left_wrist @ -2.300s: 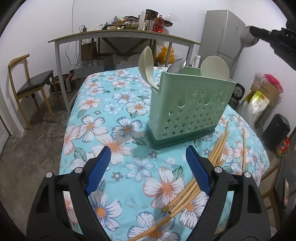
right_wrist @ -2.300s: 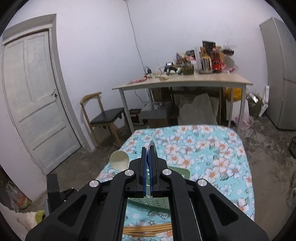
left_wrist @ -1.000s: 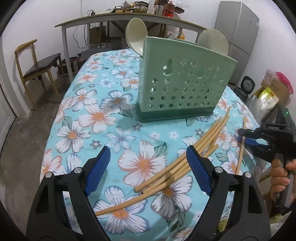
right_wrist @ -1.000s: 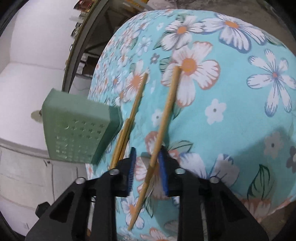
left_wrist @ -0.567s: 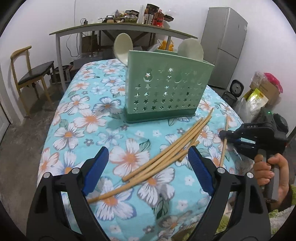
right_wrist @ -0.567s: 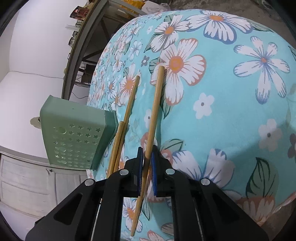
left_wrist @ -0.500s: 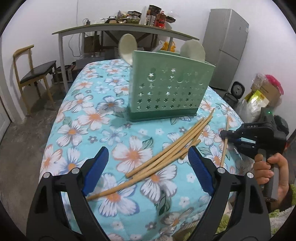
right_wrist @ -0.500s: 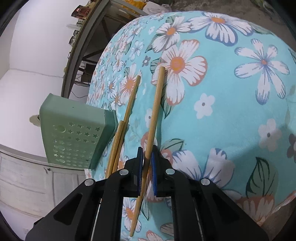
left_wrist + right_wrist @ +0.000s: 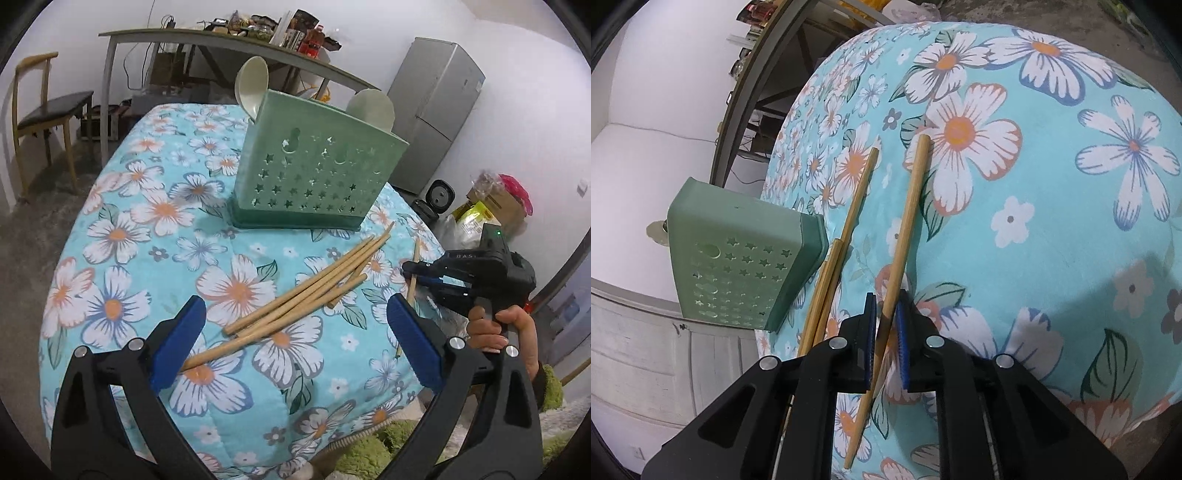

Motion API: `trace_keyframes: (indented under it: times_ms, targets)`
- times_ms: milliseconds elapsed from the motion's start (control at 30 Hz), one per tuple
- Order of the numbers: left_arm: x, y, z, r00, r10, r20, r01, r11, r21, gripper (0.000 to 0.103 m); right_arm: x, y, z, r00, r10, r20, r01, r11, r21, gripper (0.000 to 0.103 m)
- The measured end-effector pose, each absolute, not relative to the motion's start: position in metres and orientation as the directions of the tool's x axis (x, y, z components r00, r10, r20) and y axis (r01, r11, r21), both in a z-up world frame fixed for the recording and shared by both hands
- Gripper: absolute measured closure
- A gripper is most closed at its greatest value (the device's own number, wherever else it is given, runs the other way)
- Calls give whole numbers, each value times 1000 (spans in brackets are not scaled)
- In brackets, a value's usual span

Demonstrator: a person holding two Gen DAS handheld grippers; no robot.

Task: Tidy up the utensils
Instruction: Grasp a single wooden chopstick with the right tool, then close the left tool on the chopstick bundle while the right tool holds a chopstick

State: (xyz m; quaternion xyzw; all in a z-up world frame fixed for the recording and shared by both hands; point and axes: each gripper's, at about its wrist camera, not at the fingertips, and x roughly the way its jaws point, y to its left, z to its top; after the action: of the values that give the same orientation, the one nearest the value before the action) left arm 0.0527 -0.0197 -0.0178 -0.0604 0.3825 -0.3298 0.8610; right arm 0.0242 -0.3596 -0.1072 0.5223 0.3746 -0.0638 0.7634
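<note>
A green utensil holder (image 9: pixel 317 173) with star holes stands on the floral tablecloth (image 9: pixel 140 258), with two cream spoons (image 9: pixel 253 86) in it. It also shows in the right wrist view (image 9: pixel 738 262). Several wooden chopsticks (image 9: pixel 310 291) lie loose in front of it. My left gripper (image 9: pixel 295 343) is open above the near ends of that pile. My right gripper (image 9: pixel 885 325) is shut on a single chopstick (image 9: pixel 905 218), held at the table's right side; it shows in the left wrist view too (image 9: pixel 415 275).
A long table (image 9: pixel 221 40) with clutter stands behind, a wooden chair (image 9: pixel 40 114) at the left, a grey fridge (image 9: pixel 432 110) at the right. Bags and boxes (image 9: pixel 495 206) sit on the floor by the right table edge.
My right gripper closed on the single chopstick and holds it a little off the cloth. My left gripper pulled back slightly and stays open.
</note>
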Motion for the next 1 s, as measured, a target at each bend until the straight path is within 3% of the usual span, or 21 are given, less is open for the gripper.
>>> trace_keyframes:
  times_ms: [267,500,633,900,1000]
  targets:
    - [67,-36,-8,506,-621,-599,581,758,-295,8,26,-365,-103,692,329,-643,465,479,745,94]
    - [64,-86,1,498,-596,-630,739,671,-50,8,21,-357,-87,656,311,-688,439,584,682,95]
    - [57,-94,-6,495,-574,-652,762,647,9,9,21,-352,-89,658,315,-684,431,587,685,96]
    - [41,-106,-22,466,-549,-694,811,578,88,58,21,-358,-107,665,365,-652,428,528,733,96]
    - [37,-118,-25,454,-550,-702,837,534,122,70,21,-357,-106,667,362,-651,427,530,732,96]
